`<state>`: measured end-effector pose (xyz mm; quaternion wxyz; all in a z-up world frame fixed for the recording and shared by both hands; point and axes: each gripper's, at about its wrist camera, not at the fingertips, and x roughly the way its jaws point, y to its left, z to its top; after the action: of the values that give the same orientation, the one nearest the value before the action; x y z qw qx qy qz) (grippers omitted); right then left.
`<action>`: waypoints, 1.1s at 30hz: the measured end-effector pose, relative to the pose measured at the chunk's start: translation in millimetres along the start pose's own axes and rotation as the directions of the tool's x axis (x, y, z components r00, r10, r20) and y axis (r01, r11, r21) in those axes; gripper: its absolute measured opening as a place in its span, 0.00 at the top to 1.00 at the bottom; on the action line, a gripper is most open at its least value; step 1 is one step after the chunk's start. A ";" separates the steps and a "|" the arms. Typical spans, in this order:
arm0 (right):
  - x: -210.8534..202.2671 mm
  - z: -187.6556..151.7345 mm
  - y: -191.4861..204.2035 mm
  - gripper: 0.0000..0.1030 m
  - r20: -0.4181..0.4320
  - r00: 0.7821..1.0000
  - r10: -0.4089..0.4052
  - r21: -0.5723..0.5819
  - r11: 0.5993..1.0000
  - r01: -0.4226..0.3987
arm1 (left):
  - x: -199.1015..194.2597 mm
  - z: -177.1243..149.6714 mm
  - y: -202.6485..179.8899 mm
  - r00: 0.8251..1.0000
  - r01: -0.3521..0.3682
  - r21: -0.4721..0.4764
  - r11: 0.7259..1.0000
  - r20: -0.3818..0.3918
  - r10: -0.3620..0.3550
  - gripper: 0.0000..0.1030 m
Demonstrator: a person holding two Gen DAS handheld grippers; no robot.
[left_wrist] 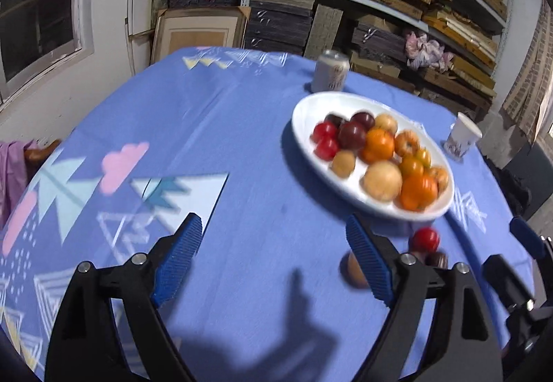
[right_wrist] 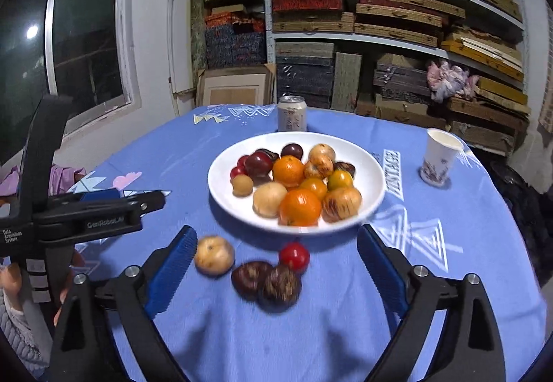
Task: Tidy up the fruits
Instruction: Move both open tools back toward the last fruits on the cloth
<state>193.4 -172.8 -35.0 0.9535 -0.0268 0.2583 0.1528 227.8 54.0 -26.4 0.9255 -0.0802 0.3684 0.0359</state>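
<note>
A white plate (right_wrist: pixel 371 174) holds several fruits: oranges, dark plums, red tomatoes and tan round fruits; it also shows in the left wrist view (left_wrist: pixel 304 116). In front of it on the blue cloth lie a tan fruit (right_wrist: pixel 214 255), a red tomato (right_wrist: pixel 294 256) and two dark brown fruits (right_wrist: pixel 266 282). My right gripper (right_wrist: pixel 276 273) is open and empty, its jaws either side of these loose fruits. My left gripper (left_wrist: pixel 274 261) is open and empty over bare cloth left of the plate; the tomato (left_wrist: pixel 425 239) and a tan fruit (left_wrist: pixel 354 269) lie by its right finger.
A drink can (right_wrist: pixel 292 113) stands behind the plate and a paper cup (right_wrist: pixel 438 162) to its right. The round table has a blue patterned cloth (right_wrist: pixel 172 154). Shelves of stacked boxes (right_wrist: pixel 397 19) fill the back wall. The left gripper's body (right_wrist: pixel 86 212) shows at left.
</note>
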 end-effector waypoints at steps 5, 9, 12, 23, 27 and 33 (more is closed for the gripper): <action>-27.0 -29.8 -14.1 0.06 0.012 1.000 -0.020 0.068 0.998 0.019 | -31.0 -35.4 -2.3 0.999 -0.022 0.059 0.998 0.043 0.019 0.13; -31.5 -33.2 -11.4 0.05 0.031 0.999 -0.024 0.061 0.998 0.022 | -52.4 -39.3 -8.5 0.990 -0.032 0.084 0.996 0.140 0.020 0.09; -26.3 -35.4 -6.8 0.05 0.013 0.999 -0.030 0.041 0.999 0.029 | -45.9 -37.1 -12.5 0.991 -0.062 0.100 0.993 0.121 0.050 0.09; -17.4 -39.2 -5.0 0.05 -0.032 0.999 -0.030 0.045 0.999 0.031 | -43.1 -38.9 -17.1 0.986 -0.116 0.129 0.985 0.134 0.099 0.09; -15.2 -40.3 -5.7 0.05 -0.043 0.999 -0.023 0.052 0.998 0.025 | -43.4 -39.0 -18.0 0.986 -0.118 0.131 0.984 0.135 0.100 0.08; -13.6 -41.6 -5.6 0.05 -0.057 0.998 -0.019 0.057 0.998 0.022 | -42.4 -39.5 -19.2 0.986 -0.121 0.136 0.983 0.131 0.103 0.08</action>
<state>163.8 -187.3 -64.3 0.9478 -0.0060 0.2891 0.1348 172.7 27.9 -23.2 0.9463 0.0098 0.3162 0.0660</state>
